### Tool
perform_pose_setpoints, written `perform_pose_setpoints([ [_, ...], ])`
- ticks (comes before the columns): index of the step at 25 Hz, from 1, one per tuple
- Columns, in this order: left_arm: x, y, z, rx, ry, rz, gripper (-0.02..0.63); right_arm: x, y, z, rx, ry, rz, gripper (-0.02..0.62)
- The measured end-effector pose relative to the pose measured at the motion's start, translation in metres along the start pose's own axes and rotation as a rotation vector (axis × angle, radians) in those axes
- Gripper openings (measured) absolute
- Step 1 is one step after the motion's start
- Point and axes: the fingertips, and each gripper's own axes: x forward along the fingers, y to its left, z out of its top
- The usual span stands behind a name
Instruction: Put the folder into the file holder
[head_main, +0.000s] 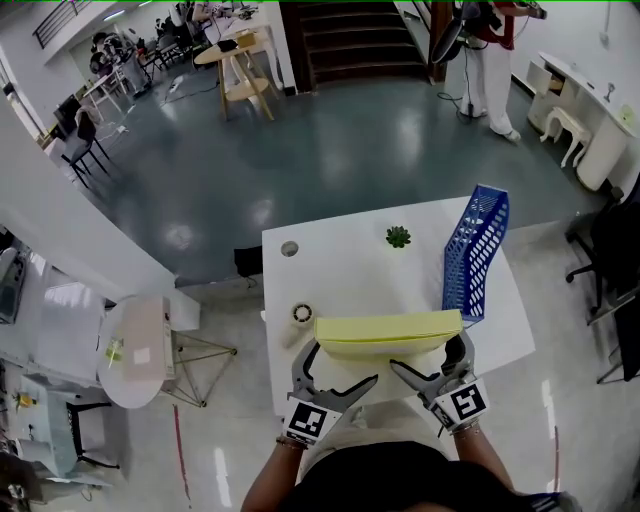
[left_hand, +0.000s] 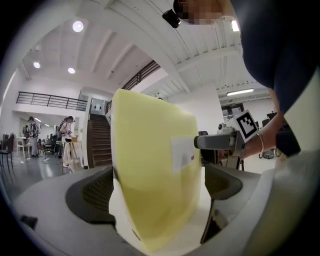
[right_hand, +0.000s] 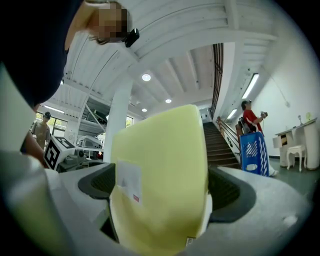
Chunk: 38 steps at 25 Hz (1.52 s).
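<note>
On my feed the biggest thing is the glossy dark grey-blue floor (head_main: 330, 150) that runs out past the work area. In front of it is the white rectangular table (head_main: 350, 270), seen steeply from above.

At the table's far right stands the tall blue perforated plastic file holder (head_main: 476, 250). It is upright on its base with its open side up, and I see nothing in it.

The pale yellow folder (head_main: 388, 333) is not in that holder. It hangs over the near part of the table, lying crosswise in front of me. Its right end is just beside the holder's near bottom corner. From the gripper views it bows outward, and it carries a small white label with a red mark (left_hand: 182, 152).

Both claws are clenched on it. The left gripper (head_main: 343, 363) grasps the folder's left portion. In the left gripper view the yellow sheet fills the space between the jaws, pressed against the pad on that view's left. The right gripper (head_main: 428, 356) grasps the right portion. In the right gripper view the folder sits squarely between the two dark pads. Each gripper's marker cube shows in the other's camera.

Three smaller things sit on the table. A little green plant (head_main: 398, 236) stands near the far edge, left of the holder. A pale tape roll (head_main: 302, 313) lies just beside the folder's left end. A round grey cable hole (head_main: 289, 248) is in the far left corner.
</note>
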Motion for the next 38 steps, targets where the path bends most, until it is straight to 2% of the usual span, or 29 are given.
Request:
perform_pose_setpoints([
  [4,-0.012,0.014,0.006,-0.003,-0.023,0.002,0.560,-0.006,0.000,-0.002,0.022,-0.018,-0.016,0.575],
  [6,-0.013,0.024,0.014,-0.004,-0.026,-0.050,0.560,-0.008,0.003,-0.002,0.022,0.007,-0.015,0.575],
  [11,0.004,0.007,0.020,0.155,0.054,-0.351,0.560,-0.011,0.000,-0.003,0.032,0.002,0.002,0.575],
  [14,0.014,-0.014,0.032,0.165,0.027,-0.519,0.560,-0.012,0.003,-0.006,0.027,0.015,0.027,0.575],
  [16,0.021,-0.021,0.039,0.148,-0.004,-0.573,0.556,-0.014,0.001,-0.006,0.042,0.016,0.018,0.575],
  [17,0.023,-0.021,0.041,0.145,-0.013,-0.580,0.511,-0.015,-0.003,-0.005,0.055,0.011,0.009,0.575],
  [19,0.026,-0.021,0.042,0.152,-0.020,-0.577,0.366,-0.017,-0.009,-0.004,0.073,0.003,-0.004,0.575],
  [20,0.027,-0.021,0.042,0.154,-0.019,-0.574,0.316,-0.018,-0.011,-0.003,0.076,0.001,-0.010,0.575],
  [24,0.026,-0.029,0.044,0.134,-0.008,-0.585,0.233,-0.021,-0.019,-0.002,0.088,-0.008,0.000,0.575],
  [26,0.023,-0.032,0.045,0.134,-0.017,-0.596,0.206,-0.021,-0.021,-0.006,0.073,0.014,0.058,0.575],
  [29,0.020,-0.033,0.045,0.140,-0.029,-0.614,0.196,-0.018,-0.026,-0.017,0.022,0.079,0.197,0.575],
  [33,0.019,-0.034,0.044,0.133,-0.035,-0.630,0.195,-0.013,-0.016,-0.019,0.095,0.112,0.508,0.574],
  [34,0.018,-0.033,0.045,0.125,-0.042,-0.630,0.195,-0.012,-0.015,-0.021,0.086,0.125,0.558,0.557],
  [35,0.018,-0.031,0.045,0.114,-0.050,-0.631,0.195,-0.010,-0.016,-0.023,0.060,0.143,0.591,0.415],
  [36,0.017,-0.028,0.044,0.103,-0.055,-0.630,0.196,-0.008,-0.015,-0.025,0.032,0.162,0.620,0.328],
  [38,0.016,-0.024,0.044,0.088,-0.052,-0.630,0.196,-0.007,-0.010,-0.027,-0.015,0.200,0.672,0.284],
])
